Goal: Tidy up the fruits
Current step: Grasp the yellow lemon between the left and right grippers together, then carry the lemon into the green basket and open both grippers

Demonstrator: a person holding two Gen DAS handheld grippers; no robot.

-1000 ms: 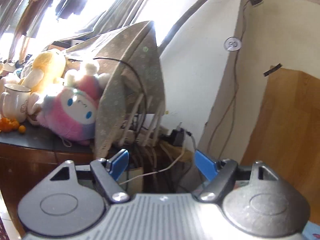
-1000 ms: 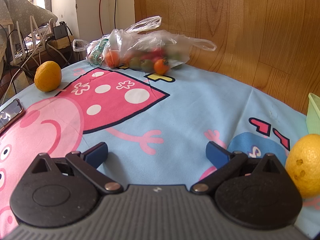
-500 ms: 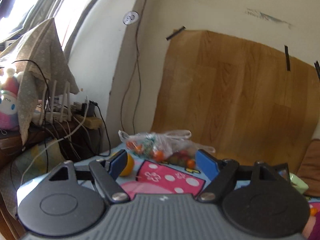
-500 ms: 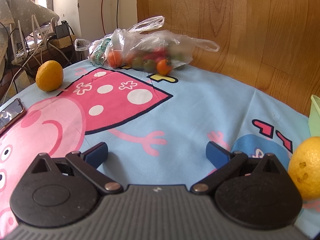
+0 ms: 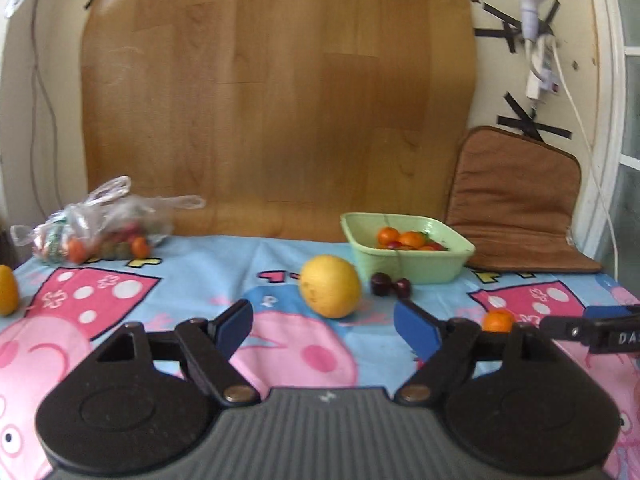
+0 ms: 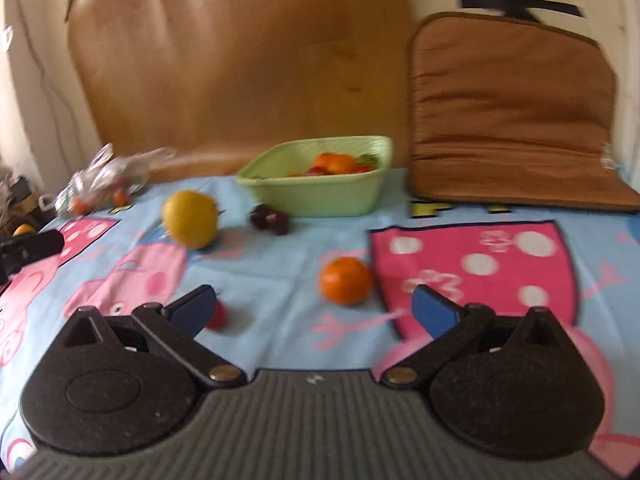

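Cartoon-print cloth (image 6: pixel 280 256) covers the table; brown mat (image 6: pixel 508 112) propped at the back right. Green basin (image 6: pixel 320 196) near the back already holds some fruit. Big yellow citrus (image 5: pixel 330 286) sits left of the basin, straight ahead of the left gripper (image 5: pixel 324 324), jaws wide and empty. Small orange (image 6: pixel 346 280) lies just ahead of the right gripper (image 6: pixel 316 308), jaws wide, empty: right is nearer. Round fruit, no long axis. Two dark cherries (image 5: pixel 391 285) lie by the basin.
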